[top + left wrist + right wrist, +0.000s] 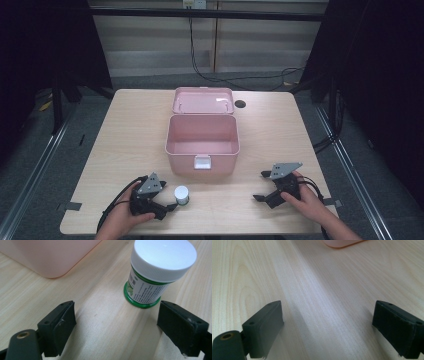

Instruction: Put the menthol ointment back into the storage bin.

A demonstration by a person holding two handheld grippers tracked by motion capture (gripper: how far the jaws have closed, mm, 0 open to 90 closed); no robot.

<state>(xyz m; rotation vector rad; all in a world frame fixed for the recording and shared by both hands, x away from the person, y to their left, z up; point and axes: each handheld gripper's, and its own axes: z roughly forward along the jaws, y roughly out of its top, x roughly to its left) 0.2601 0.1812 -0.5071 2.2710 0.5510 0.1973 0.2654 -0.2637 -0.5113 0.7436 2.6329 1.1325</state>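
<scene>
The white-capped jar [152, 275] is standing upright on the bench [125, 130], just ahead of the left tongs [170, 207] and untouched. I am holding these tongs spread apart and low, so the jaws can pass either side of the jar. Beyond them, the pink box [202, 150] is sitting with its lid thrown back, apparently ready to receive it. I am keeping the right tongs [260, 186] parted and empty, well apart. Nothing is obstructing the approach.
</scene>
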